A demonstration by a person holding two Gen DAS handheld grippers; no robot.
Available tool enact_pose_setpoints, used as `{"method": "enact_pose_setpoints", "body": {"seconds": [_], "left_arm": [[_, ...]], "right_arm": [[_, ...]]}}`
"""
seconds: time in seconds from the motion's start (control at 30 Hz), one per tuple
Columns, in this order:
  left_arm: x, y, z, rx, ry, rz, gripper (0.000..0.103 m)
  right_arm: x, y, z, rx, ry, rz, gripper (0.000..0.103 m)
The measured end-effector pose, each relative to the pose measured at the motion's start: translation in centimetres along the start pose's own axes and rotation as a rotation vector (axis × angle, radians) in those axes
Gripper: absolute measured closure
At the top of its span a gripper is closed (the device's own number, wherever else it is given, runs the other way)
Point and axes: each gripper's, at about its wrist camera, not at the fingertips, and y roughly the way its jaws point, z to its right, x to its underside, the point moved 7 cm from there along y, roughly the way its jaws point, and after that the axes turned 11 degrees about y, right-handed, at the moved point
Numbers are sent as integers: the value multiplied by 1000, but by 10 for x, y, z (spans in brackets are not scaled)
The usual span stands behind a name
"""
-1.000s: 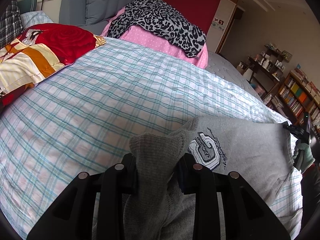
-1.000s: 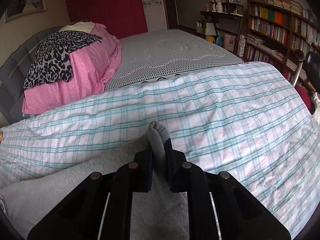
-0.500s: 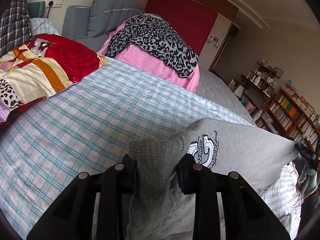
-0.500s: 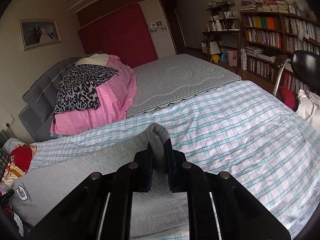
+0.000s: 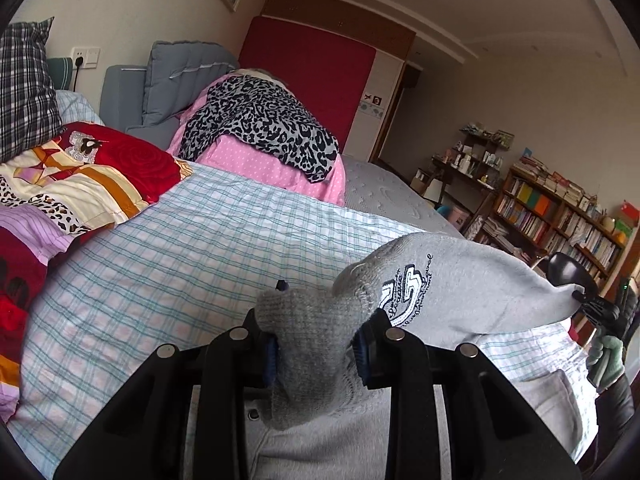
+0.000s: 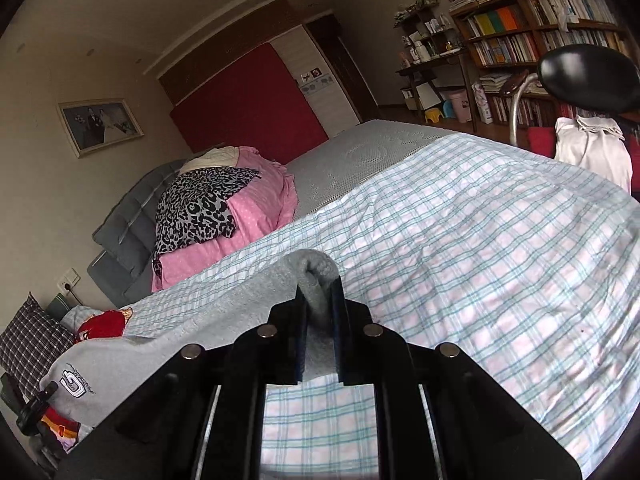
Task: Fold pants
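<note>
We hold the grey pants (image 5: pixel 472 292) stretched in the air above the plaid bedspread (image 5: pixel 192 264), the left gripper (image 5: pixel 316 354) clamped on the ribbed waistband end beside the printed logo (image 5: pixel 404 296). Our right gripper (image 6: pixel 320 320) is pinched almost fully closed on a fold of the far end, with the pink bedding (image 6: pixel 256 216) beyond the bedspread

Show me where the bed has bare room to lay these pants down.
The plaid quilt lies bare ahead of the right claw and between the grey pants and the pink bedding. The left edge is crowded with the red patchwork blanket, the headboard side with the leopard-print cloth.
</note>
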Motion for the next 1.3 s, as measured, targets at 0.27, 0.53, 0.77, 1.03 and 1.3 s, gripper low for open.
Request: {"method": "enact_pose_setpoints", "body": {"seconds": [0.27,0.53,0.77,1.03,1.3], "left_arm": [[31,-51,16,31,61,33,74],[74,-74,25,59,93,48,74],[104,-88,25,73,108,41,73],[120,-88,29,45,147,25,70],[125,-87,21,33,134,29,69]], "right_arm": [[42,-93,31,-68,64,63,92],[101,-175,53,-131,84,87,92],[159,-209,92,-136,166,74,92],[186,-221,114,-43,160,76,66],[183,-246,129,-12,216,116,49]]}}
